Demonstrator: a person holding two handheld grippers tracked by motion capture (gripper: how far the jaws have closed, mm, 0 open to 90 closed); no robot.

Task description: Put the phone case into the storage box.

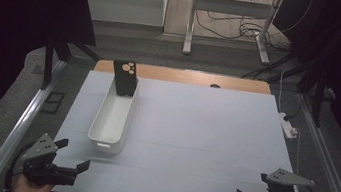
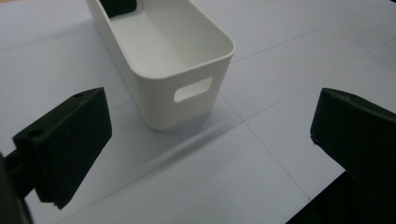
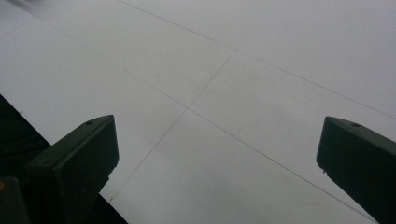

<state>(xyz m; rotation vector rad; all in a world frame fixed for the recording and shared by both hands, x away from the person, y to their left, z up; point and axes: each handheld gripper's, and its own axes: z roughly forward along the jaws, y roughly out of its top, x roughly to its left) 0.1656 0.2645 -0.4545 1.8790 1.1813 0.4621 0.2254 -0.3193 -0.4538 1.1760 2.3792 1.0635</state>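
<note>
Nearby, white bin [image 1: 114, 118]; phone case [image 1: 125, 77] inside

a pale grey-blue table [image 1: 194, 129] is seen; a long white bin [image 1: 114, 118] is set on its left half.

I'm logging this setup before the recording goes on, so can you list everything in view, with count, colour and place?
Bin: one, white, long and open-topped, on the left part of the table, a handle slot in its near end.
Phone case: one, black with round cut-outs, standing tilted in the bin's far end.
Table: one, pale grey-blue top, wooden strip at the far edge.
Power strip: one, white, off the table's right edge.
Metal stand: one, light grey, on the floor beyond the table, with cables.
Left gripper: one, black, near left corner, jaws open, holding nothing.
Right gripper: one, black, near right corner, jaws open, holding nothing.
</note>
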